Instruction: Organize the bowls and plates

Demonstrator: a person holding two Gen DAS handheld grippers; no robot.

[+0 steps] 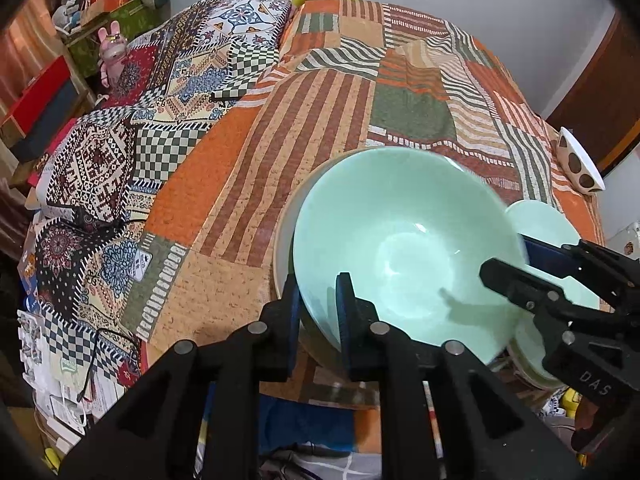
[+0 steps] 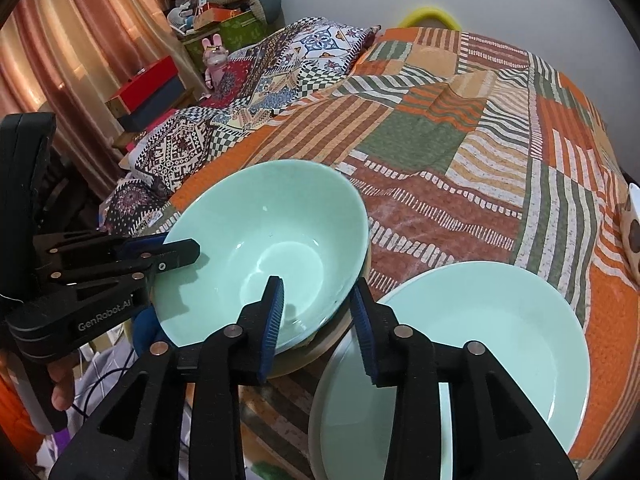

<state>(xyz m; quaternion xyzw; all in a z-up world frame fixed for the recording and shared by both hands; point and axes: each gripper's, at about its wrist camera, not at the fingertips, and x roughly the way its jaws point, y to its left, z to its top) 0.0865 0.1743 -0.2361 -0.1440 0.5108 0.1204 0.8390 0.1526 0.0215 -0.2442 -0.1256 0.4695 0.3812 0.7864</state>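
Left wrist view shows the left gripper (image 1: 318, 312) pinching the near rim of the mint bowl (image 1: 400, 240), which sits on a beige dish over the patchwork bedspread (image 1: 280, 128). The right gripper (image 2: 318, 320) straddles the opposite rim, fingers spread, beside stacked mint plates (image 2: 500, 340).

One mint bowl (image 2: 276, 248), two mint plates (image 2: 500, 344), one spotted bowl (image 1: 578, 164).

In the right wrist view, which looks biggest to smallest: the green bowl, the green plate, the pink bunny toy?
1. Green plate and green bowl: too alike to rank, and both sit close to the camera, which inflates them.
2. Pink bunny toy: smallest by far, though it stands much farther back.
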